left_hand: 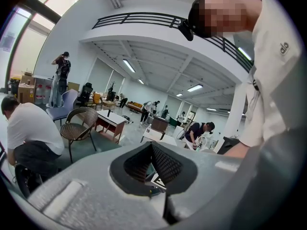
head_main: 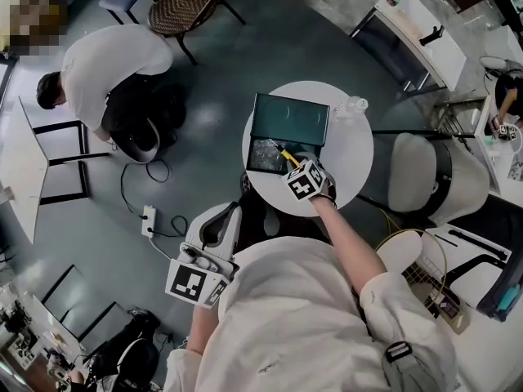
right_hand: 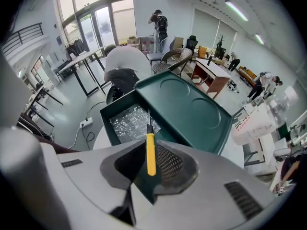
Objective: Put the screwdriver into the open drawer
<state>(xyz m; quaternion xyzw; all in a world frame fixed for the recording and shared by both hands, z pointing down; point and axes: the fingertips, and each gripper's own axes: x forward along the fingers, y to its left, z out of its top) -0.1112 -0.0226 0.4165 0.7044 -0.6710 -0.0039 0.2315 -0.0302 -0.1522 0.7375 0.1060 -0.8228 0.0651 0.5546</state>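
Two grippers show in the head view. The right gripper, marker cube uppermost, is extended over the round white table. It sits at the front edge of the open drawer, a dark green tray lined with crinkled clear film. The drawer is pulled out of the dark green plastic drawer unit. The yellow-handled screwdriver projects from the right gripper toward the drawer. The left gripper hangs low beside the person's body, well apart from the table.

Left gripper view: both jaws stand together with nothing between them. By judgement, this tool takes no part in the current step.

Right gripper view: the jaws are clamped on the yellow handle of the screwdriver. The metal shaft points forward, with its tip over the film-lined drawer interior. The unit's flat top lies just beyond, to the right of the drawer.

Step in hand, by judgement: the final carry, with the screwdriver at the drawer mouth but not yet released. The next move calls for three actions in order:
1. Lower the tip inside the drawer walls.
2. Level the screwdriver so its full length clears the front wall.
3. Part the right jaws
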